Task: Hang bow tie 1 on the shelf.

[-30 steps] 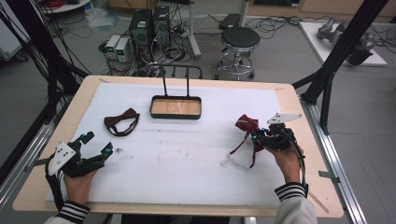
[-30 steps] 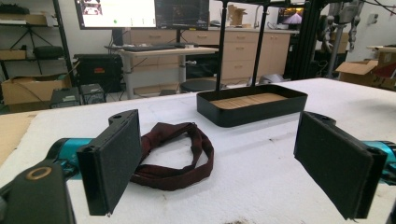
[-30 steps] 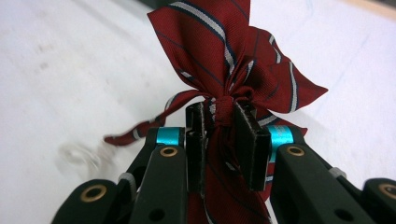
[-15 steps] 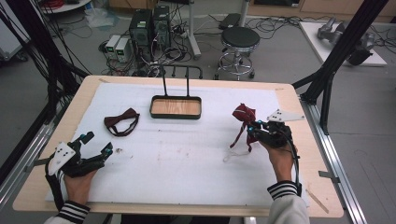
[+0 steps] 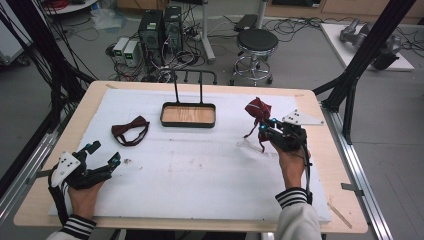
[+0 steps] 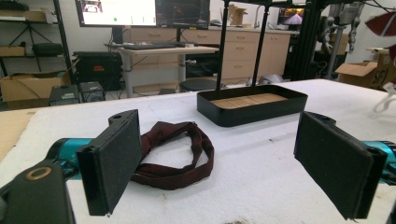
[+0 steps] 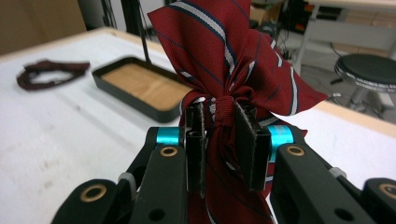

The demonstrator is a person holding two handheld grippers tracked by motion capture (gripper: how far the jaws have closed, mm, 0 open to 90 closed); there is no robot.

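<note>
My right gripper (image 5: 261, 125) (image 7: 219, 144) is shut on a striped red bow tie (image 5: 258, 108) (image 7: 233, 60) at its knot and holds it up above the right side of the table; its strap (image 5: 252, 136) dangles below. A dark maroon bow tie (image 5: 130, 130) (image 6: 175, 151) lies flat on the white mat at the left. My left gripper (image 5: 102, 154) (image 6: 224, 158) rests low near the front left corner, open, with its jaws wide apart and the maroon tie a short way beyond them. A black tray with a wooden floor (image 5: 165, 118) (image 6: 252, 112) (image 7: 116, 91) stands at the back middle.
The tray carries a tall black rack (image 5: 187, 82) with two uprights behind it. A white mat (image 5: 200, 175) covers the wooden table (image 5: 330, 165). Beyond the far edge are a stool (image 5: 256, 42), computer boxes (image 5: 160, 25) and cables. Black frame posts flank both sides.
My right gripper has lifted the striped bow tie and carried it toward the back of the table, so its strap now hangs off the mat. The left gripper has stayed put.
</note>
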